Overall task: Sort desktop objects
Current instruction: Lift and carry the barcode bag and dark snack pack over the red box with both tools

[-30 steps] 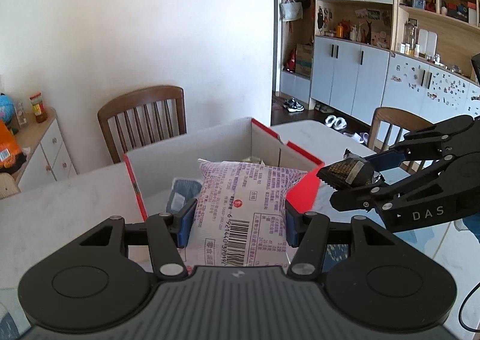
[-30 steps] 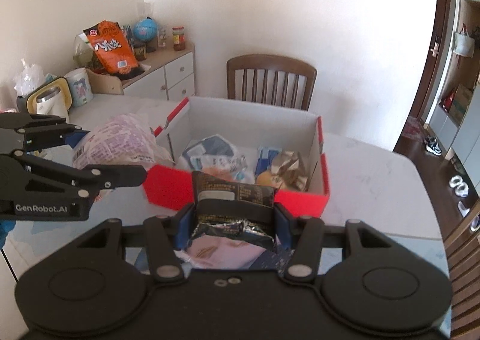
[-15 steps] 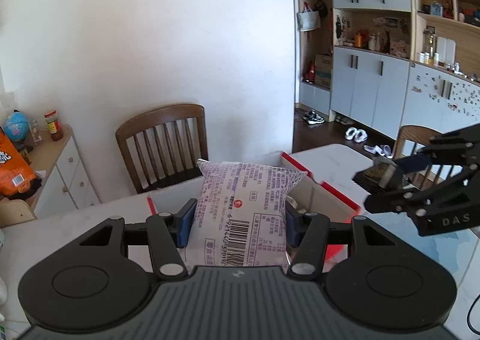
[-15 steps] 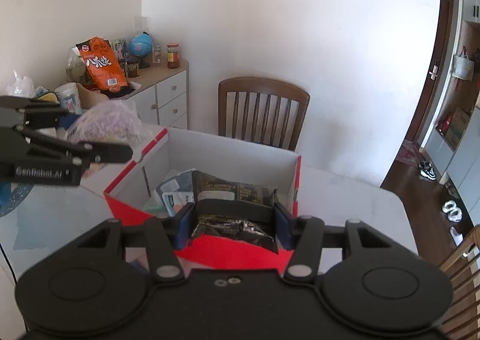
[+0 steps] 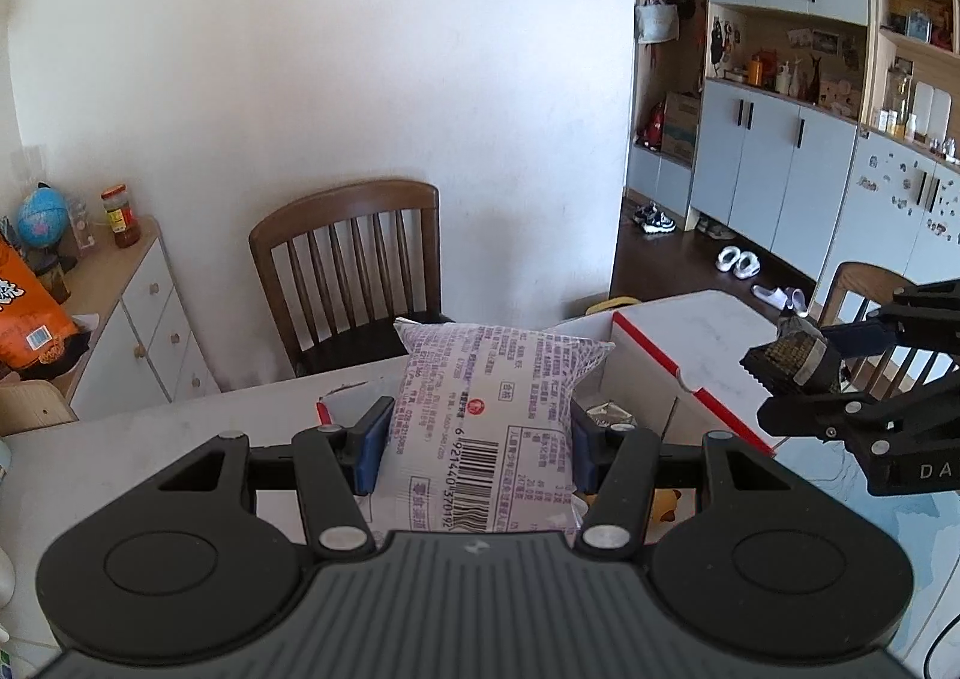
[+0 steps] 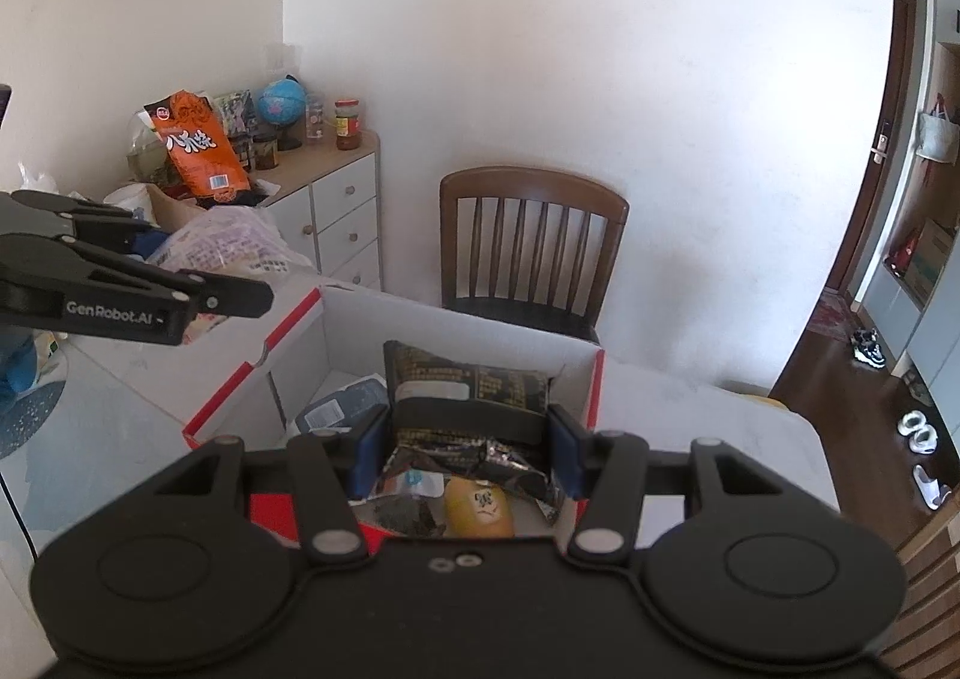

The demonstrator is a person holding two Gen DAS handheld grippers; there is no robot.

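Note:
My left gripper (image 5: 480, 448) is shut on a white and purple snack bag (image 5: 501, 409) with a barcode, held above the red and white cardboard box (image 5: 690, 379). My right gripper (image 6: 459, 451) is shut on a black snack packet (image 6: 468, 397) and holds it over the open box (image 6: 252, 373), just above the items inside. The right gripper with its black packet (image 5: 792, 358) shows at the right of the left wrist view. The left gripper's arm and its purple bag (image 6: 234, 247) show at the left of the right wrist view.
The box holds a blue packet (image 6: 342, 409), a yellow item (image 6: 480, 508) and other wrappers. A brown wooden chair (image 6: 531, 247) stands behind the white table (image 6: 720, 427). A white dresser (image 6: 336, 205) at the left carries an orange bag (image 6: 198, 145), a globe and jars.
Both grippers rose and moved forward with their packets. The right one went from in front of the box to over its inside. The left one came over the box.

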